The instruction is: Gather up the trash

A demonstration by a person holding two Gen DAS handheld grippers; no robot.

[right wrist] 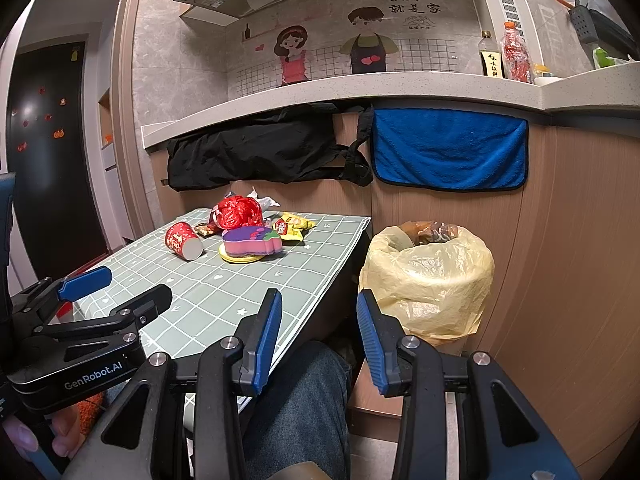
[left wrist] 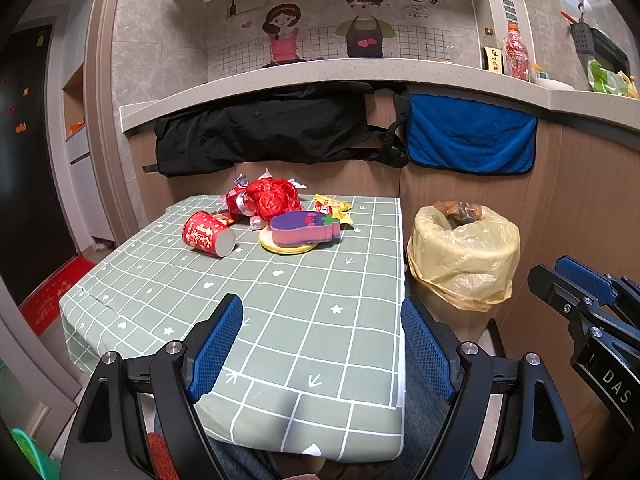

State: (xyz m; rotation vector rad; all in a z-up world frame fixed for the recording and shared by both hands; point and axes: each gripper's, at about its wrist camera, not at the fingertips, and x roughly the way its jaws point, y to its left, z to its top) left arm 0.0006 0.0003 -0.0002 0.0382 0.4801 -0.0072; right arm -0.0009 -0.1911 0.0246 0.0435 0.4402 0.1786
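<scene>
Trash lies at the far end of the green checked table [left wrist: 288, 320]: a tipped red paper cup [left wrist: 208, 234], crumpled red wrapping [left wrist: 273, 197], a yellow snack packet [left wrist: 333, 207] and small wrappers. A purple-pink eggplant sponge [left wrist: 305, 229] rests on a yellow disc [left wrist: 285, 246]. A trash bin with a yellow bag [left wrist: 464, 252] stands right of the table. My left gripper [left wrist: 322, 344] is open and empty over the near table. My right gripper [right wrist: 319, 340] is open and empty, near the table's right edge, short of the bin [right wrist: 428, 276]. The same trash shows in the right wrist view: cup [right wrist: 183, 241], wrapping [right wrist: 237, 210], packet [right wrist: 292, 225].
A counter ledge [left wrist: 320, 76] runs behind the table, with a black cloth [left wrist: 260, 132] and a blue towel [left wrist: 470, 136] hanging from it. Bottles [left wrist: 516, 52] stand on the counter. A wooden wall panel [right wrist: 580, 240] is to the right. My leg in jeans [right wrist: 296, 408] is below.
</scene>
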